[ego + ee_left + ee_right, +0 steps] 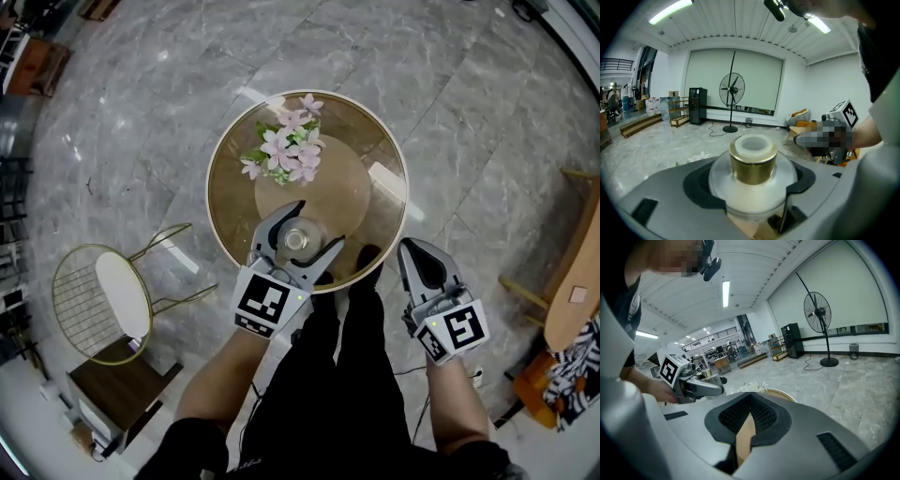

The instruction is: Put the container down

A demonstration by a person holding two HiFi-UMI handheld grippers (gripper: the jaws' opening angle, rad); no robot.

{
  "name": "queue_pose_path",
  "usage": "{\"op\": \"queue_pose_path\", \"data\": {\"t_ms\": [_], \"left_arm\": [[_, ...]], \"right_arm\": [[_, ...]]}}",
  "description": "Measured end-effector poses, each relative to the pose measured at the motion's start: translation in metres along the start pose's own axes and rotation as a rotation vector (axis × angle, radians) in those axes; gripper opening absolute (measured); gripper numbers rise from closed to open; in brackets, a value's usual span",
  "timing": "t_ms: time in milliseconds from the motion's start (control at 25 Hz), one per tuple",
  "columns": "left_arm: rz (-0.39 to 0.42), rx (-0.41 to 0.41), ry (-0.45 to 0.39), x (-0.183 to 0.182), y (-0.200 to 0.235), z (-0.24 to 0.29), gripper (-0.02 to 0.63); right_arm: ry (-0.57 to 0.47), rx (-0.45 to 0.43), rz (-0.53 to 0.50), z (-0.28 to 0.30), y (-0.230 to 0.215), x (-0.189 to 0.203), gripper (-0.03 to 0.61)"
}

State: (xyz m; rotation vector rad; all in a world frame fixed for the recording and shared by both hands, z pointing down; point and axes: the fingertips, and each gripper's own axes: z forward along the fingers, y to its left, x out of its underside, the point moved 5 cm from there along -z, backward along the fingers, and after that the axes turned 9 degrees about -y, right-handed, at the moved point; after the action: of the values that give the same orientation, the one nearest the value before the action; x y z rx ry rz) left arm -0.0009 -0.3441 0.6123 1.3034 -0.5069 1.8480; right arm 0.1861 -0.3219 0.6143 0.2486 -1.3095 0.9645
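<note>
The container (298, 239) is a clear frosted jar with a gold collar (753, 164) and an open white mouth. My left gripper (317, 225) is shut on its body and holds it upright over the near part of the round glass table (380, 211). Whether its base touches the glass is hidden. In the left gripper view the container fills the gap between the dark pads (696, 185). My right gripper (411, 247) hangs just off the table's near right rim, shut, with nothing between its jaws (749, 399).
Pink flowers (286, 150) lie on the far half of the table. A gold wire chair (103, 300) and a small wooden box (117, 389) stand to the left on the marble floor. Wooden furniture (572, 281) is at the right. A standing fan (731, 89) is farther off.
</note>
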Motion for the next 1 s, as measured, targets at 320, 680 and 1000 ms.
{"op": "queue_pose_path", "data": {"t_ms": [320,680,1000], "left_arm": [[-0.005,0.017,0.03,0.054,0.005,0.061,0.347],[0.008,0.048,0.05,0.113,0.003,0.121,0.347],[0.032,0.057,0.065,0.145,0.007,0.153,0.347]], "right_arm": [[0.043,0.026,0.015,0.015,-0.045,0.064,0.015],[0.083,-0.156,-0.051,0.071,-0.084,0.065,0.015],[0.032,-0.16,-0.188,0.105,-0.108,0.043,0.014]]}}
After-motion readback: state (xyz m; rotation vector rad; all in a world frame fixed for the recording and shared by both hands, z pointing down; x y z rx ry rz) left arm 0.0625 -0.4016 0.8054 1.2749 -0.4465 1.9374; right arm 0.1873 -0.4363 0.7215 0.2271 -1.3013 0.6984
